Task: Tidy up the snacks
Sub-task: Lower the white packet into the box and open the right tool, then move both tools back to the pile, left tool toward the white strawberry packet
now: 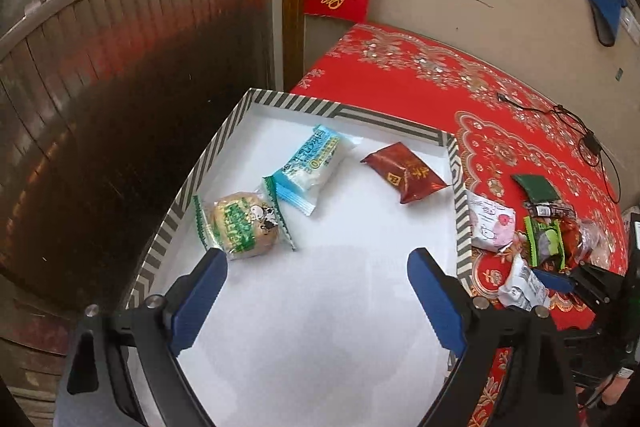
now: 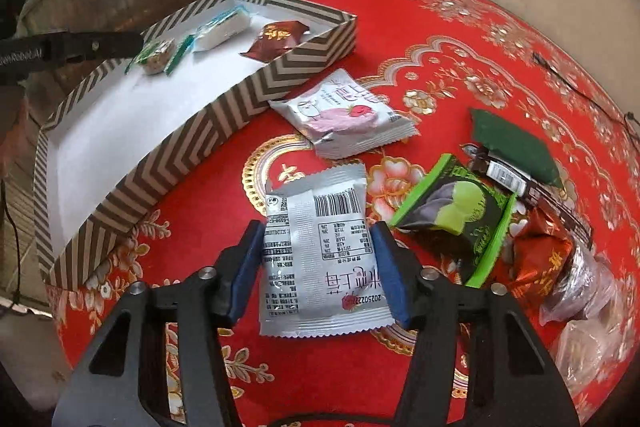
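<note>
A striped box [image 1: 348, 111] with a white floor holds three snacks: a green-wrapped round cake [image 1: 242, 223], a light blue packet [image 1: 310, 167] and a dark red packet [image 1: 404, 173]. My left gripper [image 1: 318, 273] is open and empty above the box floor. My right gripper [image 2: 318, 255] is shut on a silver packet [image 2: 320, 255], barcode side up, over the red tablecloth beside the box [image 2: 192, 143]. More snacks lie on the cloth: a white-pink packet [image 2: 344, 115], a green-black packet [image 2: 452, 215], a dark green packet [image 2: 516, 143].
The table wears a red flowered cloth [image 2: 440, 27]. An orange-red packet [image 2: 540, 259] and clear-wrapped snacks [image 2: 580, 291] sit at the right edge. A black cable [image 1: 560, 119] lies at the far side. A wooden door [image 1: 120, 67] and a wall stand behind.
</note>
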The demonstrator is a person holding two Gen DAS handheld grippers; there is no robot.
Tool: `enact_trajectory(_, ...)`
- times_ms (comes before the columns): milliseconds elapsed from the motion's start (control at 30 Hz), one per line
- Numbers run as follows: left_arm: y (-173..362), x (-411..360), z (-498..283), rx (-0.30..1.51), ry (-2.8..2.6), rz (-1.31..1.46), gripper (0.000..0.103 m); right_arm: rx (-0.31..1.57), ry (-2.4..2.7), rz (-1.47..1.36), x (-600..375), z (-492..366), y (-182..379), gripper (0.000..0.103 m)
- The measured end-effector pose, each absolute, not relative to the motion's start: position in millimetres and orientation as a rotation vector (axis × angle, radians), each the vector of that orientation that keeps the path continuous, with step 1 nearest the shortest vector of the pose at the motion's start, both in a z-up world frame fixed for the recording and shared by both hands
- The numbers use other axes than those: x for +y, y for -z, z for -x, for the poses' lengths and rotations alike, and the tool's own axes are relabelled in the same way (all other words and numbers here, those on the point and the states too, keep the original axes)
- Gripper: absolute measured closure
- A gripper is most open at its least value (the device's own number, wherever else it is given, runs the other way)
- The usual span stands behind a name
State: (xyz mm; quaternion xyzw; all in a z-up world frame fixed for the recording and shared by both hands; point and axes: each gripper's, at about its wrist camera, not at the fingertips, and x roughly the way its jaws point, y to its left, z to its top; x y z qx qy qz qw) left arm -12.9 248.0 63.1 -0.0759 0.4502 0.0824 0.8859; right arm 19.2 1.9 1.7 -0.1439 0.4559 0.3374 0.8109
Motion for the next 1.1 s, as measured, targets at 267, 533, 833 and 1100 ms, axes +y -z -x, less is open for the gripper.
enact_trajectory(267, -67, 253, 15, 0.917, -0.181, 0.152, 0.010, 0.877, -0.782, 0.259, 20, -13, -42, 0.049)
enact_trajectory(533, -64, 262, 13, 0.920, -0.236, 0.135, 0.011, 0.827, -0.877, 0.215, 95, -32, -60, 0.049)
enact_trajectory(833, -64, 283, 16, 0.912, -0.286, 0.151, 0.011, 0.877, -0.881, 0.089, 100, -50, -41, 0.048)
enact_trajectory(1100, -68, 248, 12, 0.913, -0.195, 0.141, 0.011, 0.839, -0.756, 0.090, 41, -47, -62, 0.044)
